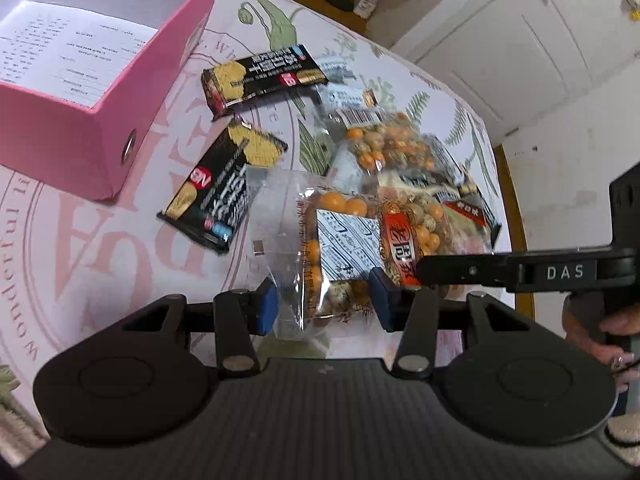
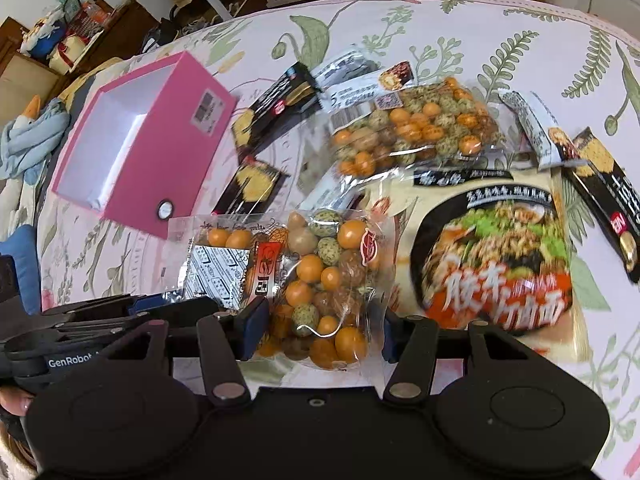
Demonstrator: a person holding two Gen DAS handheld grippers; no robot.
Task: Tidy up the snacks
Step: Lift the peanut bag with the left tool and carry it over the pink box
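A clear bag of orange and speckled coated nuts point(image 1: 344, 232) point(image 2: 320, 272) lies between both grippers. My left gripper point(image 1: 324, 304) is shut on the bag's clear sealed end, and the right wrist view shows it at the bag's left edge point(image 2: 160, 304). My right gripper point(image 2: 322, 332) stands open around the bag's other end, its blue pads point(image 2: 256, 328) beside the plastic without squeezing it. Seen side-on from the left wrist, the right gripper point(image 1: 424, 270) hovers over the bag. The open pink box point(image 1: 100, 152) point(image 2: 192, 140) stands to the left.
A second nut bag point(image 2: 412, 128), a large noodle packet point(image 2: 492, 248), black biscuit packets point(image 1: 260, 76) point(image 1: 216, 192) and white snack bars point(image 2: 528, 128) lie on the floral tablecloth point(image 2: 500, 32). The table edge point(image 1: 516, 220) runs along the right.
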